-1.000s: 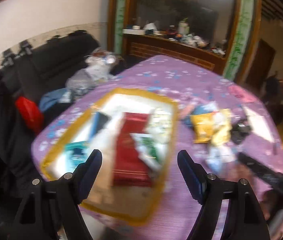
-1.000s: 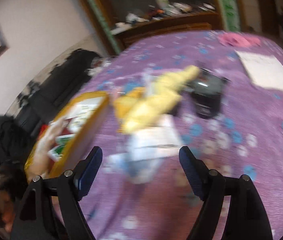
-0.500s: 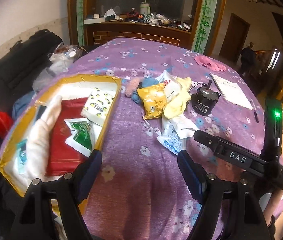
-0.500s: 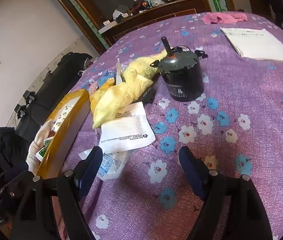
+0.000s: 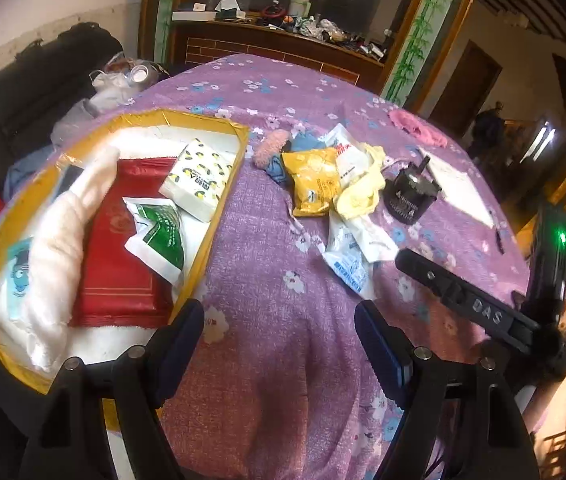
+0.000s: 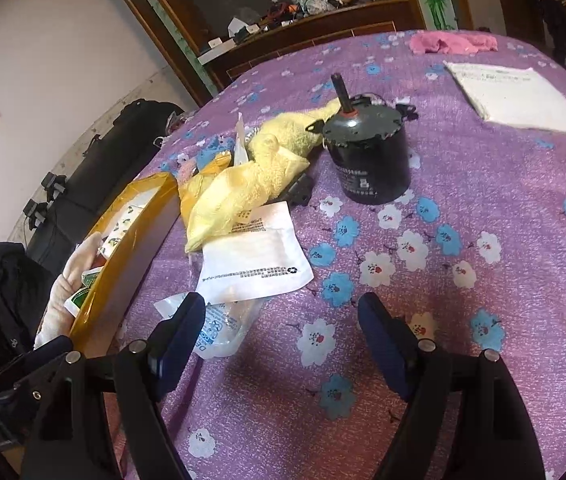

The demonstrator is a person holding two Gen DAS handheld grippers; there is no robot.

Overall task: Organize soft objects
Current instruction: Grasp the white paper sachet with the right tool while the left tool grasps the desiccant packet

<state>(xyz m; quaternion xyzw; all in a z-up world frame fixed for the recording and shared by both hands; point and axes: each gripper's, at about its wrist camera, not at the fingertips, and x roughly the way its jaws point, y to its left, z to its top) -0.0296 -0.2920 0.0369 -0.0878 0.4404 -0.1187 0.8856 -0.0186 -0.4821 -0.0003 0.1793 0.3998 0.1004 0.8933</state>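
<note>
A yellow-rimmed tray (image 5: 225,184) holds a cream plush piece (image 5: 63,232), a red packet (image 5: 119,252), a green-white pouch (image 5: 159,232) and a tissue pack (image 5: 199,178). On the purple cloth lie a yellow packet (image 5: 313,184), a yellow towel (image 6: 251,188), a white pouch (image 6: 255,256), a clear blue-printed bag (image 6: 223,328) and a pink fuzzy item (image 5: 269,148). My left gripper (image 5: 279,340) is open and empty beside the tray's near corner. My right gripper (image 6: 281,336) is open and empty just in front of the pouches; it also shows in the left wrist view (image 5: 475,304).
A black motor (image 6: 367,156) stands next to the yellow towel. A white paper pad (image 6: 519,96) and a pink cloth (image 6: 451,42) lie farther back. A black sofa (image 5: 35,80) with clothes is left of the table. A cluttered wooden cabinet (image 5: 283,36) stands behind.
Both views have steadied from blur. The left gripper has swung right, off the tray to its near corner. The right gripper has drawn back a little from the pouches.
</note>
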